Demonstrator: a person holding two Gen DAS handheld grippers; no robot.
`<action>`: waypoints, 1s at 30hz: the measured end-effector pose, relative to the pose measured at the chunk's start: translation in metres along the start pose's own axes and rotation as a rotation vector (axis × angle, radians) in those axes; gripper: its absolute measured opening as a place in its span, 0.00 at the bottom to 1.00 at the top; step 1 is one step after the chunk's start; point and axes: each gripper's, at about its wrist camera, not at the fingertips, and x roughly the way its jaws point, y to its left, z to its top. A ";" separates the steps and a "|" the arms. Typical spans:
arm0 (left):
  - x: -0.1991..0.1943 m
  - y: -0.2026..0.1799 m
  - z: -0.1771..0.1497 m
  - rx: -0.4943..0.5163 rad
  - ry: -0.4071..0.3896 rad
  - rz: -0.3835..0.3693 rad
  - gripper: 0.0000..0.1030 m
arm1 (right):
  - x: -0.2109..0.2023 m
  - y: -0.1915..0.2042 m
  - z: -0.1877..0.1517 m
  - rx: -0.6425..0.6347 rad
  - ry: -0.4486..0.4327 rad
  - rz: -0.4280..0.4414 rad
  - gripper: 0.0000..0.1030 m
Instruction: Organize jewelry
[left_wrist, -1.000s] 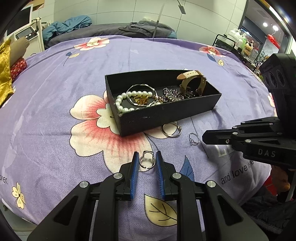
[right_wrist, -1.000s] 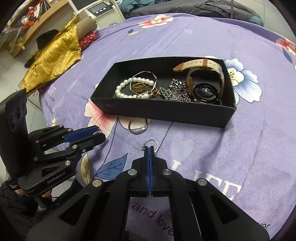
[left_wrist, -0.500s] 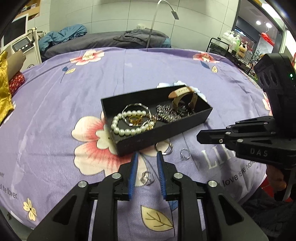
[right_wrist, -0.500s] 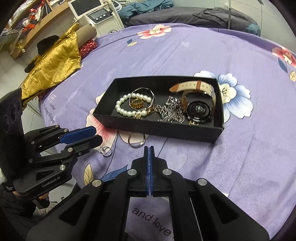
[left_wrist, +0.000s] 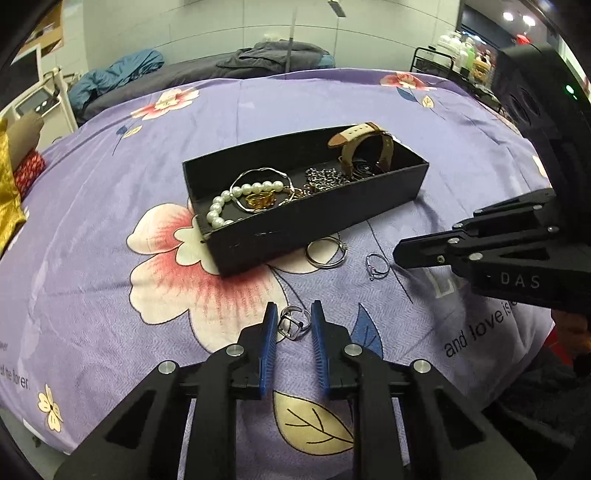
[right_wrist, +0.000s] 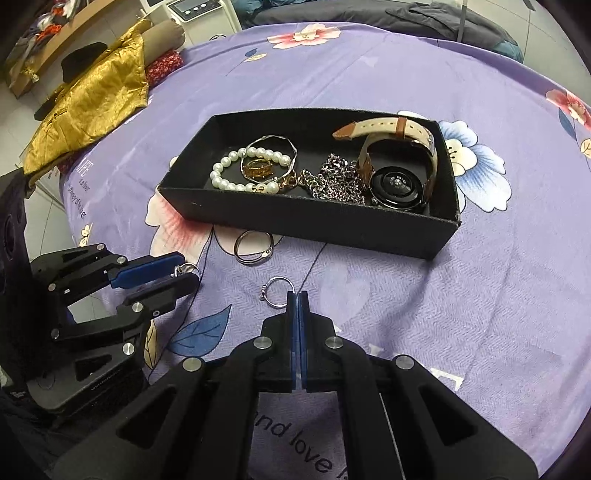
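Note:
A black tray (left_wrist: 314, 221) (right_wrist: 332, 229) on the purple floral cloth holds a pearl bracelet (right_wrist: 236, 173), a chain (right_wrist: 332, 181) and a watch (right_wrist: 399, 181). My left gripper (left_wrist: 293, 325) is open, its blue pads either side of a silver ring (left_wrist: 293, 325) lying on the cloth; it also shows in the right wrist view (right_wrist: 181, 275). My right gripper (right_wrist: 297, 299) is shut and empty, its tips just right of a thin ring (right_wrist: 277, 291) (left_wrist: 376, 264). A larger ring (left_wrist: 327, 251) (right_wrist: 255, 247) lies by the tray's front wall.
A gold cloth (right_wrist: 92, 92) and a black hat (right_wrist: 81, 62) lie past the table's left edge. A dark couch with clothes (left_wrist: 258, 59) stands behind. A trolley with bottles (left_wrist: 458, 51) is at the back right.
Both grippers came down and forward to the cloth after a brief lift. The silver ring sits again between the left pads. The right gripper stays shut.

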 end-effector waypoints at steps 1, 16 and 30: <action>0.000 -0.001 0.000 0.005 -0.001 0.001 0.16 | 0.001 0.000 0.000 0.002 0.004 -0.002 0.02; -0.001 0.017 -0.002 -0.068 0.010 0.011 0.12 | -0.007 0.019 -0.001 -0.116 -0.058 -0.082 0.56; 0.001 0.017 -0.002 -0.074 0.009 0.006 0.12 | 0.012 0.021 0.000 -0.136 -0.028 -0.096 0.22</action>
